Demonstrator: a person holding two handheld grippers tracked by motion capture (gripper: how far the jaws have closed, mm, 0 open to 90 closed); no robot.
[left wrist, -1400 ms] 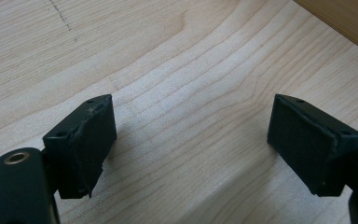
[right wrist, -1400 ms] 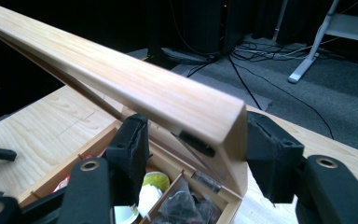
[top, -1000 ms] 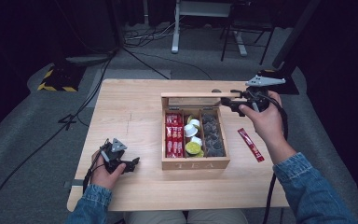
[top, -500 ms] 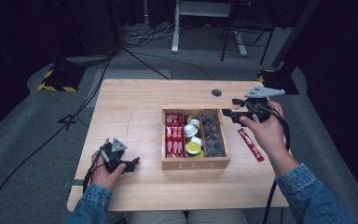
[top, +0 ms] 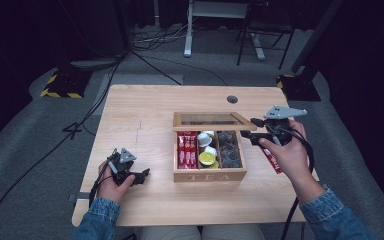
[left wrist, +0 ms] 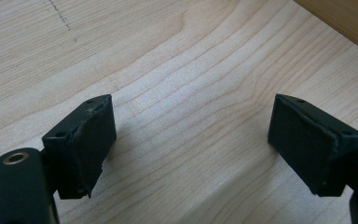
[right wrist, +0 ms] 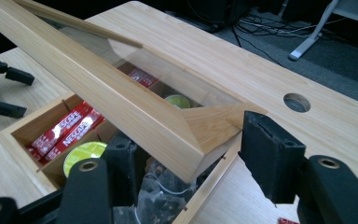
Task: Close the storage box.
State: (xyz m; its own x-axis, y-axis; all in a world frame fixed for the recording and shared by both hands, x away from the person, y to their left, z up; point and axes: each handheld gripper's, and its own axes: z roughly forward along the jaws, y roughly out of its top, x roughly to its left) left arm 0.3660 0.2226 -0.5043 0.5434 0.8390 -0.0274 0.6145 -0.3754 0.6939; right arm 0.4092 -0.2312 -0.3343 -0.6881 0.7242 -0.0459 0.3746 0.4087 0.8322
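A wooden tea box stands mid-table, its glass-paned lid tilted partway over it. Inside lie red coffee sticks, green-topped capsules and dark tea bags. My right gripper is at the lid's right end. In the right gripper view the jaws of that gripper straddle the lid's corner and hold it off the box. My left gripper rests on the table at the front left. Its jaws stand wide with bare wood between them.
A red sachet lies on the table just right of the box, under my right hand. A round cable hole sits near the far edge. Beyond the table are floor cables and desk legs.
My right gripper has come down and toward me with the lid, which now leans lower over the box. The left gripper has not moved.
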